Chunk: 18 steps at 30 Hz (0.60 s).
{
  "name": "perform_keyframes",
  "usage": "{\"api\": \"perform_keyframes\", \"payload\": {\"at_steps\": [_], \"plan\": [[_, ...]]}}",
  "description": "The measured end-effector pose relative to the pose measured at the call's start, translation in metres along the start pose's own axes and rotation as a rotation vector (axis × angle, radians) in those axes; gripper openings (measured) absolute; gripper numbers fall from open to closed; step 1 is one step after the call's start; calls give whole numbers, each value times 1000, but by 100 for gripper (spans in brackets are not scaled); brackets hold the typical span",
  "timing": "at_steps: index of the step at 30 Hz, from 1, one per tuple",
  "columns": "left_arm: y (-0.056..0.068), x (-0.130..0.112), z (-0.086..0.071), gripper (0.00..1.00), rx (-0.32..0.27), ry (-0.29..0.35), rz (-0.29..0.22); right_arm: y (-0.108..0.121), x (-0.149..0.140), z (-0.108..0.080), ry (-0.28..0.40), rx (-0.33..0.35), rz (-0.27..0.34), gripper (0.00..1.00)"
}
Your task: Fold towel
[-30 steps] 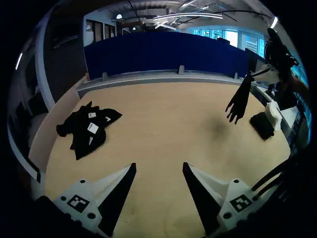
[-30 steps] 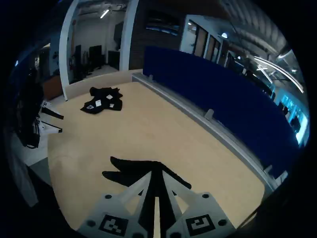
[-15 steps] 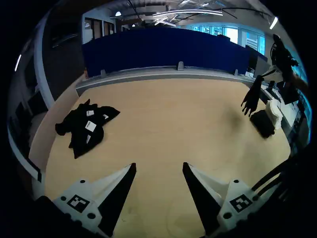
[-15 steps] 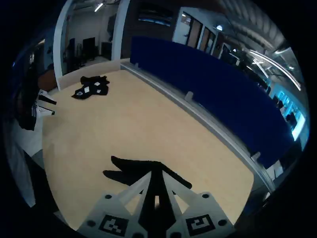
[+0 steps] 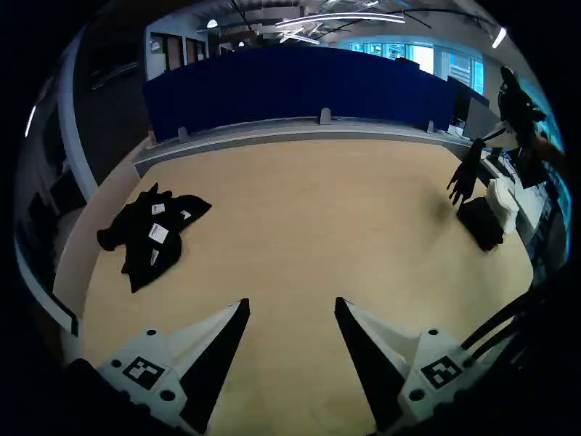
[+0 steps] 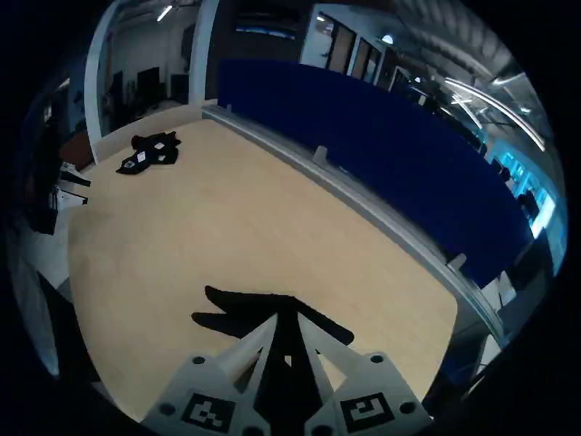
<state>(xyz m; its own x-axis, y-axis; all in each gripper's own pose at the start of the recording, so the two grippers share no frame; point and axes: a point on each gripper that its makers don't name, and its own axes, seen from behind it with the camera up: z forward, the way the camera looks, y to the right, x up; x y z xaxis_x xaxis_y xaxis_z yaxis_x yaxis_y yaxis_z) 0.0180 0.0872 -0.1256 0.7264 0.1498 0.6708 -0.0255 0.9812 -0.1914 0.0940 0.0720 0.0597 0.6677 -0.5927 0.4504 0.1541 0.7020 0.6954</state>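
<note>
Task item: black cloth [image 6: 240, 305], with finger-like lobes at its edge; whether it is a true towel cannot be told.
Location of item: hanging above the right end of the counter [image 5: 312, 211], just beside the folded stack, clear of the surface.
Right hand-held gripper [image 6: 287, 320]: clenched, both fingers pinching the black cloth, which dangles loose below them.
Left hand-held gripper [image 5: 290, 301]: released, fingers spread wide, nothing between them; poised over the near edge of the counter, well apart from all cloth.
Unfolded stock: crumpled dark pile [image 5: 149, 236] with small white tags, at the left end of the counter, far from the stack.
Folded stock: black folded piece [image 5: 481, 224] with white folded piece [image 5: 502, 203] beside or partly on it, at the right edge.
Progress, judged: partway. The stack suggests some pieces finished; the pile looks untouched and forms the bulk of what is left. The held cloth hangs unfolded, so its own fold appears not yet made.
Remaining, judged: lay the held cloth flat, fold it, add it to the stack, then work through the pile.
Containers: no bin, basket or tray to list; all cloth lies directly on the counter.
Backdrop: blue partition [image 5: 290, 87] along the far edge.
</note>
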Motion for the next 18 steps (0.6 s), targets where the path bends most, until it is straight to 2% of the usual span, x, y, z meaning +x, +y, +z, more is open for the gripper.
{"api": "perform_keyframes", "payload": {"at_steps": [8, 18], "plan": [[8, 2, 2, 87, -7, -8, 12, 7, -25, -8, -17, -5, 31, 4], [15, 4, 4, 87, -17, -10, 21, 6, -80, -32, -50, -29, 116, 4]]}}
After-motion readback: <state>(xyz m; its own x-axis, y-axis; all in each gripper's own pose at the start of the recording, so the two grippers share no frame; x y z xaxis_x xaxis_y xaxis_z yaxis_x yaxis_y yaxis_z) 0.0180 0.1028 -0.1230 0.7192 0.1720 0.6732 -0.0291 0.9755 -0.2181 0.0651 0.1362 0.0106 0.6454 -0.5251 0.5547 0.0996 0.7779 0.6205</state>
